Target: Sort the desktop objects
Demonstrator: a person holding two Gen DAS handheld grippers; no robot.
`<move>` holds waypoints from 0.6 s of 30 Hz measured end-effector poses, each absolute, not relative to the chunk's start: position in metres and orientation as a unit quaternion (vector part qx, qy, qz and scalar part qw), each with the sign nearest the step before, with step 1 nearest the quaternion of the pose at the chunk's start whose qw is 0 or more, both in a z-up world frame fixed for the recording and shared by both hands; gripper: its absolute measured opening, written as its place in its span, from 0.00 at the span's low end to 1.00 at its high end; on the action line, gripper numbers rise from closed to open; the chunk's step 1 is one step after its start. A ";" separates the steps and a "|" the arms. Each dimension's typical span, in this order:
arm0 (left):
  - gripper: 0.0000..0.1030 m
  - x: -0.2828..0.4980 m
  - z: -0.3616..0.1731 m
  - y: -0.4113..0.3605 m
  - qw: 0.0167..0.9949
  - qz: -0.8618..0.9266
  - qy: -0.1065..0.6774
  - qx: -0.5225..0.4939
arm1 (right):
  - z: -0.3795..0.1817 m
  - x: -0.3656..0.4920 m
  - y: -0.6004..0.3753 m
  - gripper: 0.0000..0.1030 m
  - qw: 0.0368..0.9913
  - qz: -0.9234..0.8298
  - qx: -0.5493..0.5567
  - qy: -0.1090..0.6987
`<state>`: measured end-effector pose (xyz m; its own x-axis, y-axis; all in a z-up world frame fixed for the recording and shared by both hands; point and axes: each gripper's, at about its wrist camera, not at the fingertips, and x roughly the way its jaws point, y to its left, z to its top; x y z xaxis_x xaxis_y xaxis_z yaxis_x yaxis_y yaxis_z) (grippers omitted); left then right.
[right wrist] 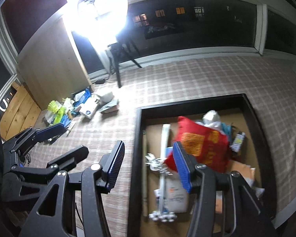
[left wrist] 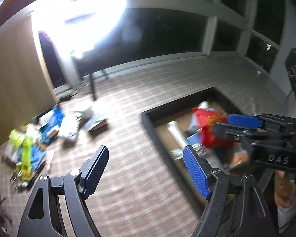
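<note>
Sorting looks underway: the left gripper (left wrist: 146, 171) and right gripper (right wrist: 148, 165) both hang released and empty above the plaid tablecloth (right wrist: 187, 75), between the shallow black-rimmed tray (right wrist: 137, 148) holding a red packet (right wrist: 205, 144) and the unsorted clutter pile (right wrist: 79, 106).

The right tool (right wrist: 148, 167) hung open and empty over the tray's (right wrist: 138, 138) left rim; a red bag (right wrist: 203, 144) lay inside, clutter (right wrist: 81, 106) far left.

Checked tablecloth (right wrist: 187, 75) under black tray (right wrist: 137, 138), clutter (right wrist: 84, 106)
</note>
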<state>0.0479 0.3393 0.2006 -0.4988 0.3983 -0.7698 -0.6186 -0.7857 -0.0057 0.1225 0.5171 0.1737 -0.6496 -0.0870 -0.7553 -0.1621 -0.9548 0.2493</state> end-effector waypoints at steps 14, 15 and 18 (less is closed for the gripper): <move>0.74 0.030 0.191 0.188 0.195 0.876 0.097 -0.430 | 0.173 0.107 0.398 0.49 0.006 0.902 -0.418 0.104; 0.75 0.030 0.191 0.183 0.193 0.877 0.095 -0.429 | 0.174 0.106 0.390 0.49 0.005 0.903 -0.418 0.099; 0.75 0.030 0.193 0.163 0.186 0.882 0.090 -0.424 | 0.175 0.104 0.370 0.49 -0.001 0.904 -0.418 0.092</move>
<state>0.0297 0.1630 0.1933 -0.5708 0.2518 -0.7815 -0.4042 -0.9147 0.0006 0.1041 0.3703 0.1748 -0.6512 -0.0779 -0.7549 -0.0755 -0.9831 0.1666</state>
